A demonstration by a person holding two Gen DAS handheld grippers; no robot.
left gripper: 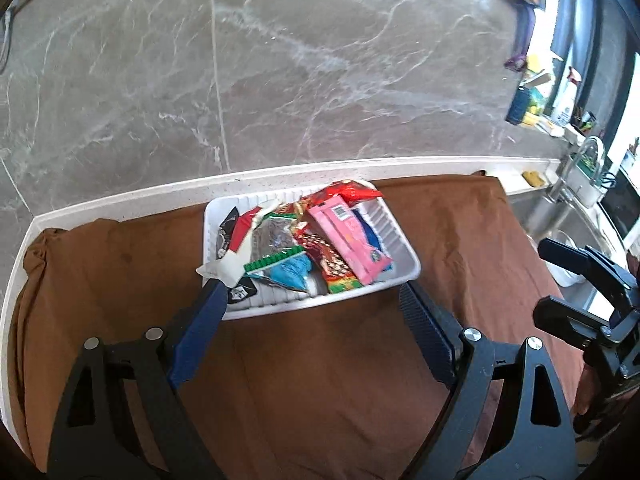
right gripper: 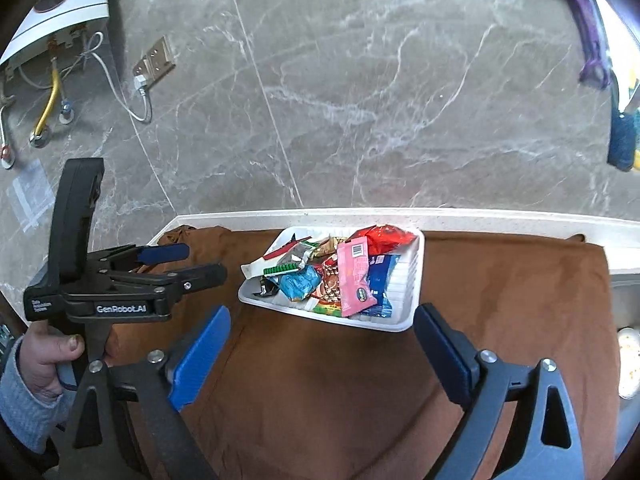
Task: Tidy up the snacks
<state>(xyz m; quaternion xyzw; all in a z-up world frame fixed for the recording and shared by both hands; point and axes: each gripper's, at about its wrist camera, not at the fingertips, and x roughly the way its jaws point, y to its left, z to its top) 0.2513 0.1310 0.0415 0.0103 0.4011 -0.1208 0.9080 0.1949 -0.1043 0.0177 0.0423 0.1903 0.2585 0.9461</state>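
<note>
On brown cloth (right gripper: pixel 340 380), white tray (right gripper: pixel 412 296) of snack packets (right gripper: pixel 352 276), both grippers wide apart.

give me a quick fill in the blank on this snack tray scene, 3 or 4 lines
1. The snack packets lie in a ribbed rectangular plastic tray coloured ____.
2. The tray rests on a suede-like cloth coloured ____.
3. The long flat pink packet lies on top of a packet coloured ____.
4. The left claw and right claw both stand ____, gripping nothing.

Missing words: white; brown; blue; open
</note>
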